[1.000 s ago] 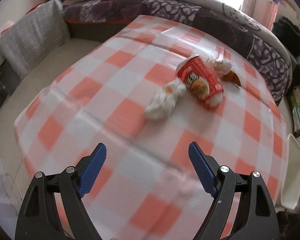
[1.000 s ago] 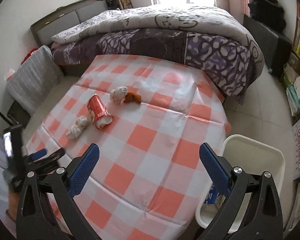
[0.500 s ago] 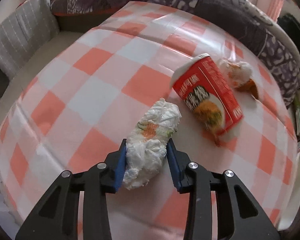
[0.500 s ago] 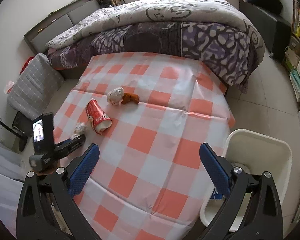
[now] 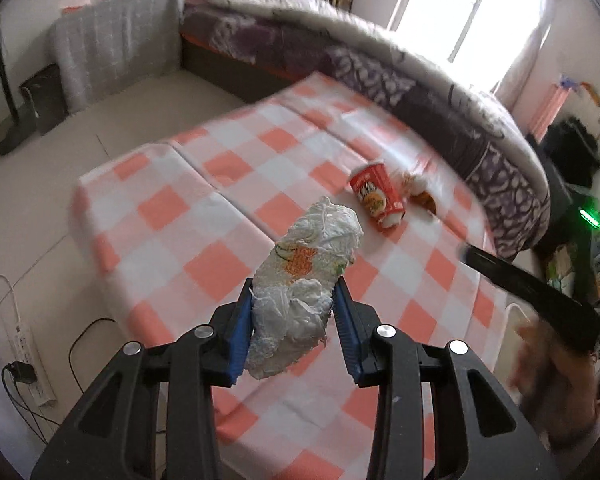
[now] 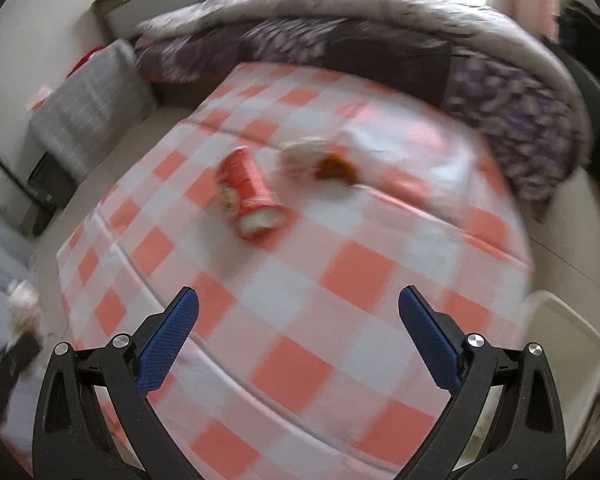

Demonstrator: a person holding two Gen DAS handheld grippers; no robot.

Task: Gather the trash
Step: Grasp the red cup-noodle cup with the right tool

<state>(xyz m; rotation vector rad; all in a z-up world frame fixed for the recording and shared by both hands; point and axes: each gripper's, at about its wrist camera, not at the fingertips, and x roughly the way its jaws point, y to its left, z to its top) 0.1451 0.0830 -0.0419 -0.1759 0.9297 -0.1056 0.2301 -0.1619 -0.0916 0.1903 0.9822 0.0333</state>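
My left gripper (image 5: 296, 312) is shut on a crumpled white wrapper (image 5: 308, 280) and holds it lifted above the checked table (image 5: 204, 240). A red cup (image 5: 376, 198) lies on its side on the table, also in the right wrist view (image 6: 248, 196). Beside it lie a white wad (image 6: 300, 154) and a brown scrap (image 6: 334, 168), both blurred. My right gripper (image 6: 298, 332) is open and empty above the table's near part. The white bin (image 6: 560, 344) stands at the table's right edge.
A bed with a purple patterned quilt (image 6: 380, 48) runs along the far side of the table. A grey cushion (image 5: 112, 52) leans at the left. Cables and a power strip (image 5: 24, 344) lie on the floor at the left. Shelves stand at the right.
My left gripper closed on the wrapper and has lifted it off the table, pulling back. My right gripper has moved lower and closer to the table, towards the red cup, still open.
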